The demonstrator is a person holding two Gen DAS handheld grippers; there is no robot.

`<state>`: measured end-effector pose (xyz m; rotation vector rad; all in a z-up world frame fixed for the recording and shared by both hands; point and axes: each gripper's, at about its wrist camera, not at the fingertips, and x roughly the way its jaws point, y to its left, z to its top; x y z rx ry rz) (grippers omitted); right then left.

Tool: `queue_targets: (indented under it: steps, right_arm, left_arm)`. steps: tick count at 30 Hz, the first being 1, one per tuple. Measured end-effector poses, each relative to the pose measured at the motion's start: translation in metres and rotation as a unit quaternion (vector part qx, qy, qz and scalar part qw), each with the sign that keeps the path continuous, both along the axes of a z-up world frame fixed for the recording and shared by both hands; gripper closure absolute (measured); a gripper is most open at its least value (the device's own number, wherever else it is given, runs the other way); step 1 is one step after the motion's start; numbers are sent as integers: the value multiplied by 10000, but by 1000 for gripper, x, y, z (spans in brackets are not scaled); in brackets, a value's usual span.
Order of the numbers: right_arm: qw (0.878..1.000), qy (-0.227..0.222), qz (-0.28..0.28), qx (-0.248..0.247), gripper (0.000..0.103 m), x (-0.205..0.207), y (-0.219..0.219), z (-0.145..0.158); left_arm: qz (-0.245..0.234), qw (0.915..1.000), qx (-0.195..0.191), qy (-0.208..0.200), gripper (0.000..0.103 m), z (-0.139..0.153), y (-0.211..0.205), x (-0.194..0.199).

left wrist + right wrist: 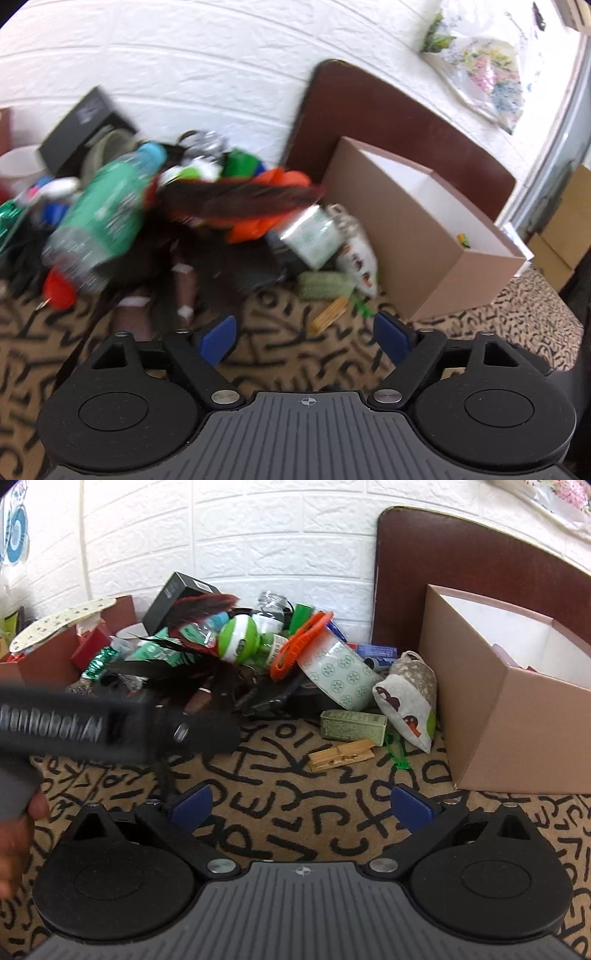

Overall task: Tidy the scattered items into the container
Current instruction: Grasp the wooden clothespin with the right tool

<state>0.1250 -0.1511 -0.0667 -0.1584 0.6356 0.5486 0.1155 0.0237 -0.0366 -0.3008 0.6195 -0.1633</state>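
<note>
A pile of scattered items lies against the white wall: a green plastic bottle [107, 210], dark red feathers [240, 195], an orange comb [299, 642], a green-and-white ball [238, 637], a clover-print roll [340, 674], a green tin [352, 725], a wooden clothespin [341, 759] and a printed pouch [408, 701]. The open tan cardboard box [517, 716] stands at the right; it also shows in the left wrist view [413, 236]. My left gripper [304, 334] is open and empty, short of the pile. My right gripper [301, 805] is open and empty above the patterned cloth, with the blurred left gripper body [110, 723] at its left.
A brown chair back [461, 554] leans behind the box. A black box [177, 594] and a red-brown box [48, 657] sit at the pile's left. The patterned tablecloth [295, 819] covers the surface. A floral bag [484, 70] hangs on the wall.
</note>
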Motion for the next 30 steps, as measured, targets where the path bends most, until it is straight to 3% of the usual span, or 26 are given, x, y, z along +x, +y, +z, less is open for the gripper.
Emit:
queue_targets:
  steps: [6, 14, 17, 20, 22, 23, 24, 27, 30]
  right_arm:
    - [9998, 152, -140, 71, 2, 25, 1, -10]
    - [9994, 277, -185, 83, 5, 53, 7, -28]
    - [9993, 281, -219, 63, 7, 62, 10, -33]
    - [9993, 278, -242, 87, 14, 71, 11, -37]
    - [9993, 249, -262, 105, 21, 76, 11, -37]
    - [9994, 218, -255, 94, 34, 76, 11, -36]
    - [9994, 211, -237, 99, 37, 76, 11, -35]
    - [9993, 295, -181, 119, 38, 70, 10, -32]
    - [9994, 310, -116, 77, 38, 57, 7, -30]
  left_arm:
    - [-248, 9994, 237, -1, 24, -6, -12, 40]
    - [-201, 9989, 367, 212, 32, -26, -7, 77]
    - [-168, 9980, 580, 198, 37, -30, -10, 84]
    - [-73, 9967, 778, 230, 57, -33, -9, 84]
    - [7, 9964, 805, 255, 83, -33, -6, 82]
    - [25, 9968, 759, 268, 84, -33, -4, 80]
    - [50, 9968, 741, 282, 86, -33, -3, 77]
    - [51, 9968, 748, 295, 96, -32, -4, 67]
    - [31, 9969, 694, 364, 96, -33, -6, 51]
